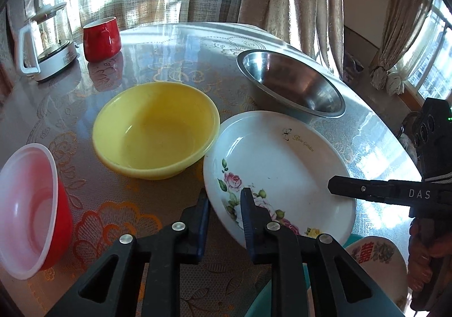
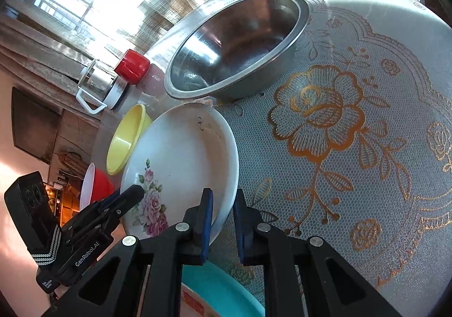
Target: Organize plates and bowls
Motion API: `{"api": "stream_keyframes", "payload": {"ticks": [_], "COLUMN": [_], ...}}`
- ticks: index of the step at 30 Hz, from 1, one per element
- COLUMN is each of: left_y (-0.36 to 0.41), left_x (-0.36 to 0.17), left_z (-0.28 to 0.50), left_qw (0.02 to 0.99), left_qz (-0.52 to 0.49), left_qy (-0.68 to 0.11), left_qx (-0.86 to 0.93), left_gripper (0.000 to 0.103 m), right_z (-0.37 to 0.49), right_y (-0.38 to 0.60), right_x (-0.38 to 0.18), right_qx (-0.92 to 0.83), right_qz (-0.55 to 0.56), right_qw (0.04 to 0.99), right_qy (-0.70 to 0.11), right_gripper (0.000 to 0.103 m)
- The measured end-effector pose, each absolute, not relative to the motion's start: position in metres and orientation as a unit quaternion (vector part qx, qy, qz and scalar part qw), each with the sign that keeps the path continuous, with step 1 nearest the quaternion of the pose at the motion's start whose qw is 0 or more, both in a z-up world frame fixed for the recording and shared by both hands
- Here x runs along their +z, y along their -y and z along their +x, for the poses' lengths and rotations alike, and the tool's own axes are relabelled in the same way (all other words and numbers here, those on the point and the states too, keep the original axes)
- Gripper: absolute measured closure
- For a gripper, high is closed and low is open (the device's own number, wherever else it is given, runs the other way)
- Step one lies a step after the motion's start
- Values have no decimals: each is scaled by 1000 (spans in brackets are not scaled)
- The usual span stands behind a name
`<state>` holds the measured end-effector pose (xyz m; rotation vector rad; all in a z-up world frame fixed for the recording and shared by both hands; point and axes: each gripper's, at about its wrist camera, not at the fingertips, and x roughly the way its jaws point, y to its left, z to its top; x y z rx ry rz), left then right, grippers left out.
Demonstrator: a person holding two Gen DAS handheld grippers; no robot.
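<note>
1. Left gripper (image 1: 224, 198) is reaching forward from the bottom centre of the left wrist view, jaws narrowly parted and straddling the near-left rim of the floral plate (image 1: 282, 164). One finger is sitting outside the rim and the other over the rose print. Whether the pads are actually pressing the rim, I cannot tell.
2. Right gripper (image 2: 221, 202) is coming in from the bottom centre of its own view, rolled so the table (image 2: 367, 34) is appearing tilted. Its jaws are narrowly parted around the plate's opposite edge, rim between the blue pads (image 2: 207, 212); firm contact cannot be confirmed.
3. In the left wrist view, the right gripper's finger is lying level across the plate's right edge, with the person's hand (image 1: 426, 249) holding the handle at lower right.
4. The plate is sitting mid-frame, overlapping a teal dish (image 2: 223, 286) at the bottom edge.
5. Yellow bowl (image 1: 155, 130) is sitting just left of the plate; steel bowl (image 1: 291, 82) at upper right; red bowl (image 1: 31, 195) at far left.
6. Red mug (image 1: 101, 38) and glass kettle (image 1: 48, 42) are standing at upper left.
</note>
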<state>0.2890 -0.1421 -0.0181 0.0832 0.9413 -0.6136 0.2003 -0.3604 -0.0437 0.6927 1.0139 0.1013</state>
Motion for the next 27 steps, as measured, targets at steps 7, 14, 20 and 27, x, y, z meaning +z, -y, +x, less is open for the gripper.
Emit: {"api": "stream_keyframes", "payload": {"ticks": [7, 14, 20, 27], "left_y": [140, 140, 141, 140], "left_x": [-15, -7, -2, 7], "left_z": [287, 280, 273, 259], "left_qw": [842, 841, 843, 848], "left_qz": [17, 2, 2, -6], "left_qy": [-449, -442, -435, -417], "left_qx": [-300, -311, -317, -327], "left_gripper": [81, 81, 82, 82], "right_z": [191, 181, 173, 157], "right_y": [363, 366, 366, 366], "right_x": [-31, -27, -22, -11], "right_qx": [45, 39, 36, 32], "right_qz": [339, 352, 364, 366], "right_qw": [820, 818, 818, 825], "right_qy": [-458, -454, -444, -429], "right_gripper": [89, 89, 88, 88]}}
